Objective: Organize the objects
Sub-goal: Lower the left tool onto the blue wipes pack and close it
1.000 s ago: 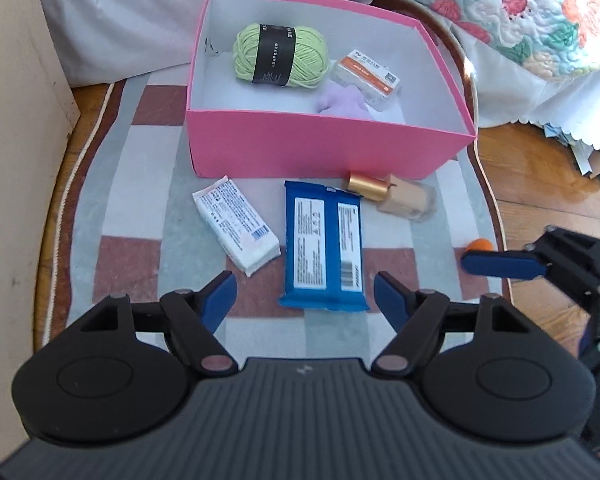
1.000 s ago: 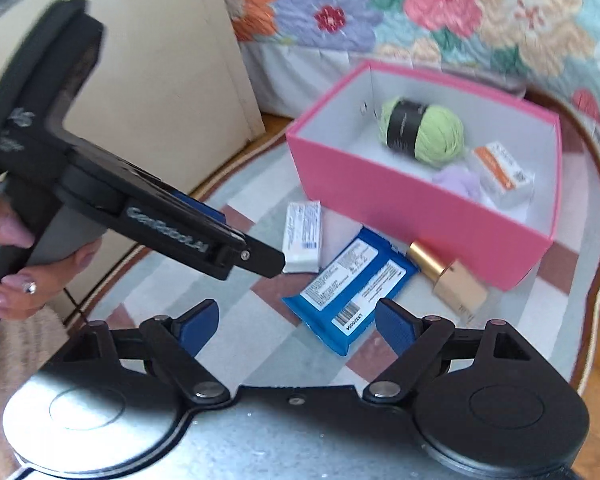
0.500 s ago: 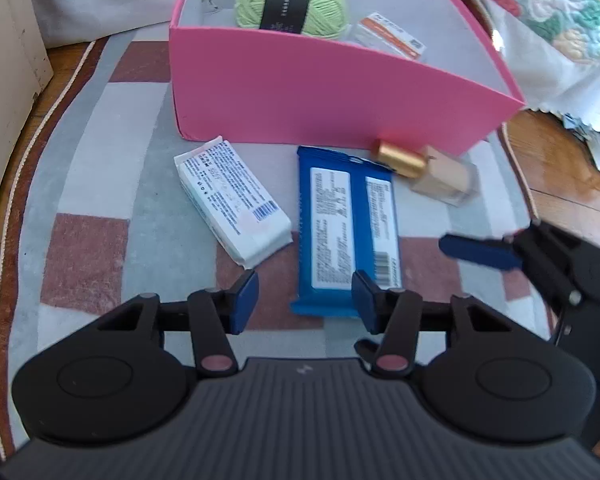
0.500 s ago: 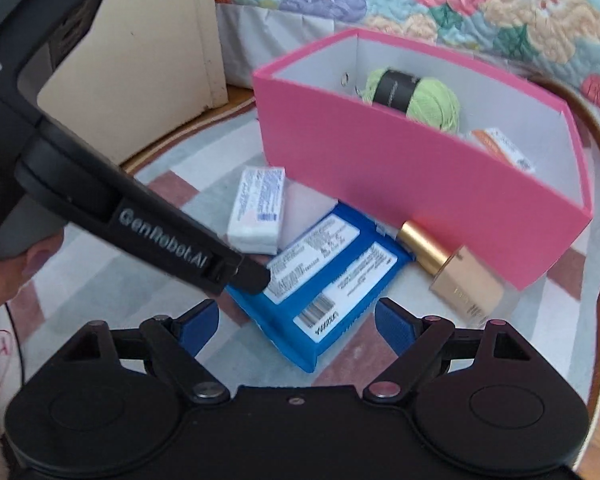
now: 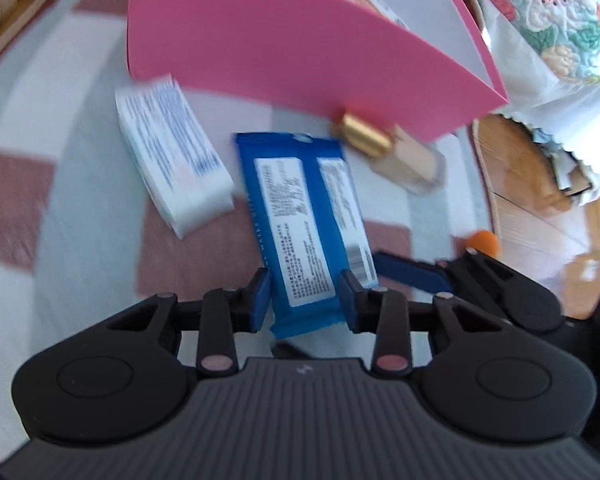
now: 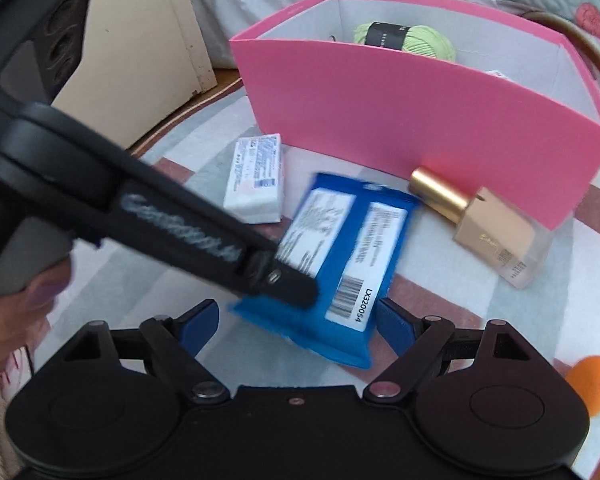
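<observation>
A blue snack packet [image 5: 300, 208] lies label-up on the checked rug in front of the pink box [image 5: 300, 48]. My left gripper [image 5: 305, 298] is closing on the packet's near end, and its pads touch both long edges. In the right wrist view the same packet [image 6: 352, 240] has its near end between the wide-open fingers of my right gripper [image 6: 298, 322], which do not press it. The left gripper's finger [image 6: 292, 284] crosses over the packet there. Green yarn [image 6: 412, 40] sits inside the box [image 6: 420, 120].
A white tissue pack [image 5: 172, 168] lies left of the packet, and a gold-capped bottle [image 5: 400, 156] lies right of it against the box. An orange ball [image 6: 592, 380] rests at the rug's right edge. A cream cabinet [image 6: 140, 40] stands left, a quilted bed behind.
Both grippers have sunk toward the rug and come close to the blue packet. The left jaws have narrowed from wide to touching the packet. The right jaws stay as wide as before.
</observation>
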`<state>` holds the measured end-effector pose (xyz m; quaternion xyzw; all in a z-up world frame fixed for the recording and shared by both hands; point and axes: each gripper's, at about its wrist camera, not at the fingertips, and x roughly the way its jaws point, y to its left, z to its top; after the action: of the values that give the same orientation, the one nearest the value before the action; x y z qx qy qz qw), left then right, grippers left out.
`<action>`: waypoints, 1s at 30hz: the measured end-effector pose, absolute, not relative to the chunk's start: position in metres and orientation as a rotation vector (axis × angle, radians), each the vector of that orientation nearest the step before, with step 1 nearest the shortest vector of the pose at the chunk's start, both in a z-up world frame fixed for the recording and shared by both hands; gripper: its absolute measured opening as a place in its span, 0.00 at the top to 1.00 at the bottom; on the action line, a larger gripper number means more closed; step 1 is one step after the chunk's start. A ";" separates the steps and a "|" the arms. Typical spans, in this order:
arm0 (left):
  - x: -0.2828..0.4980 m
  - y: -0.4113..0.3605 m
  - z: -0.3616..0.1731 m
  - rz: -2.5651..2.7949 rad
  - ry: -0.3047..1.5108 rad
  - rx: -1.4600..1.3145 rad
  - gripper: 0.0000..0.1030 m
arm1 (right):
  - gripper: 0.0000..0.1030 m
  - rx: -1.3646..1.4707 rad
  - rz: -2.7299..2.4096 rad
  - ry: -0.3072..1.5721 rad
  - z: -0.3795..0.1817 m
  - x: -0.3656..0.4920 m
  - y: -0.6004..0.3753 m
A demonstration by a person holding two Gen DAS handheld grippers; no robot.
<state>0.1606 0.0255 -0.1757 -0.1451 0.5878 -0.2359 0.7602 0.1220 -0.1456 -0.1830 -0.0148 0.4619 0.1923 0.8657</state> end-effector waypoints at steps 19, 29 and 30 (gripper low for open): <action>0.162 0.029 -0.179 -0.369 1.242 -0.358 0.81 | 0.13 -0.005 0.373 1.082 -0.191 0.111 -0.149; 0.155 0.028 -0.185 -0.366 1.287 -0.422 0.77 | 0.33 -0.131 0.300 1.062 -0.192 0.105 -0.134; 0.153 0.027 -0.186 -0.372 1.287 -0.428 0.77 | 0.33 -0.123 0.290 1.065 -0.192 0.104 -0.134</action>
<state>0.1528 0.0266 -0.1861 -0.1970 0.5918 -0.1710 0.7627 0.1043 -0.1336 -0.1920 -0.0586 0.5055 0.1379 0.8497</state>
